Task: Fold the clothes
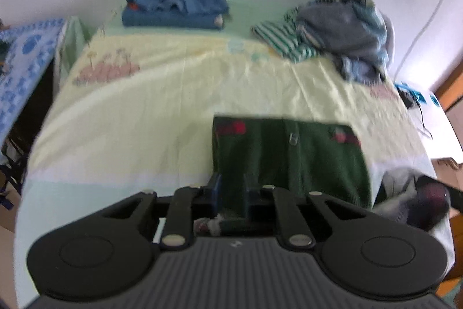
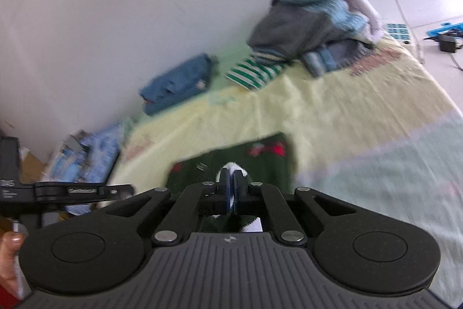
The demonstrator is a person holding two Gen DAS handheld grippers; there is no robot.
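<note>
I am clamping my left claw (image 1: 233, 193) and right claw (image 2: 231, 187) on the green garment (image 1: 289, 158). Both are gripping its near edge, probably for folding over the bed (image 1: 173, 94).

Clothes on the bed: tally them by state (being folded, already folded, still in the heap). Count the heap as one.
Being folded: 1, the dark green garment, pinched by the left gripper and the right gripper.
Already folded: 1, the blue stack by the wall.
Unfolded heap: 1, the pile of grey, blue and striped clothes.
Total: 3
</note>
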